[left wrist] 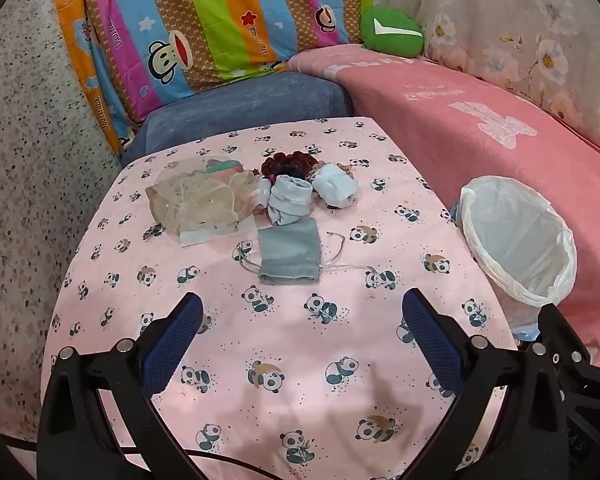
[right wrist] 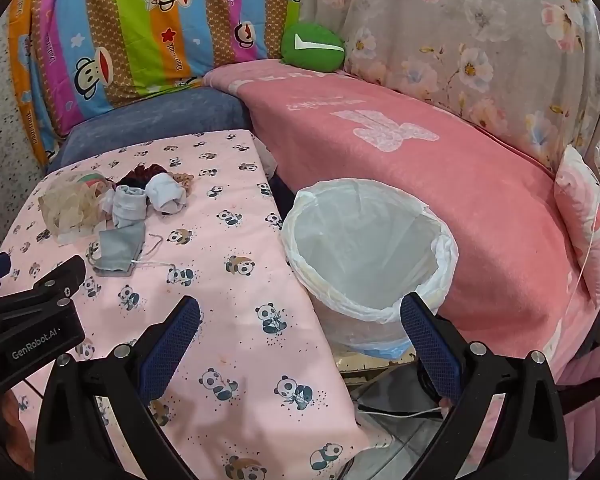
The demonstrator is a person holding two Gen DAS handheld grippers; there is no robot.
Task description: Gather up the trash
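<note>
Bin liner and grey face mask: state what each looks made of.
Bin liner: thin translucent white plastic film, slightly glossy, crinkled and folded over the rim. Grey face mask: soft matte fabric, probably cloth or nonwoven, folded flat, with thin pale ear loops trailing beside it.

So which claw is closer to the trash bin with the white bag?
Right. The right claw hangs open just in front of the trash bin, one finger by its rim. The left claw is open over the panda tablecloth, with the bin off to its right.
</note>
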